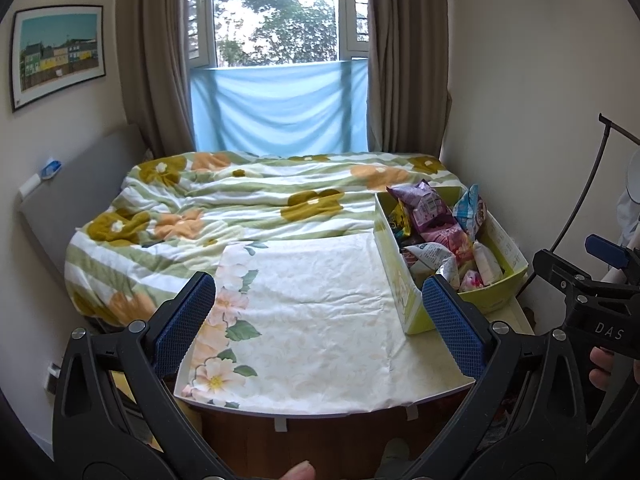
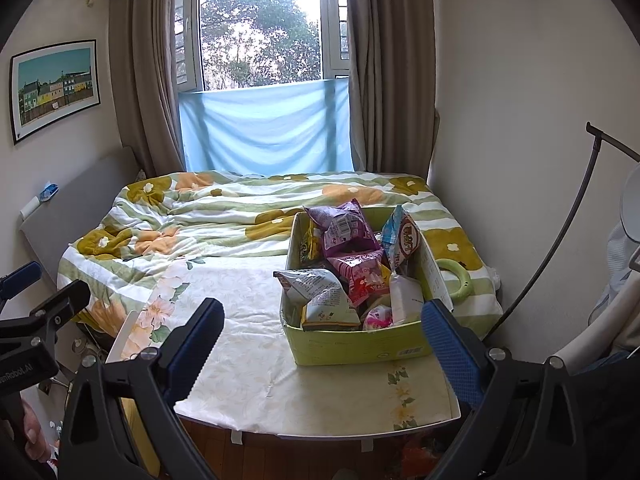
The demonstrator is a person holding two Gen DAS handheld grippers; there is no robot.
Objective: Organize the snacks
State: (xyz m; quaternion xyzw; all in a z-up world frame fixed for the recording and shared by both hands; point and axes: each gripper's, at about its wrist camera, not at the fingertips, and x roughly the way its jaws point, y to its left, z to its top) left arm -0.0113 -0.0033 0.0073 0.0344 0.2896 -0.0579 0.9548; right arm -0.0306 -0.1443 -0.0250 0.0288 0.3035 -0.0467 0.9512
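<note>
Floral-papered table (image 2: 256, 360) (wrinkled), green snack box (image 2: 360, 350), bed (image 2: 200, 220) behind, window (image 2: 260, 32)

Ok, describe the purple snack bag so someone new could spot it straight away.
Find the green box on the floral-covered table in front of the bed. The purple bag stands at its far end, nearest the window. It rises highest, with a white barcode label, unlike the pink packet below it.

Left gripper (image 1: 318, 322) jaws wide apart, empty, above floral-covered table (image 1: 320, 320). Green box (image 1: 404, 292) of snack packets (image 1: 432, 220) at table's far right corner.
</note>
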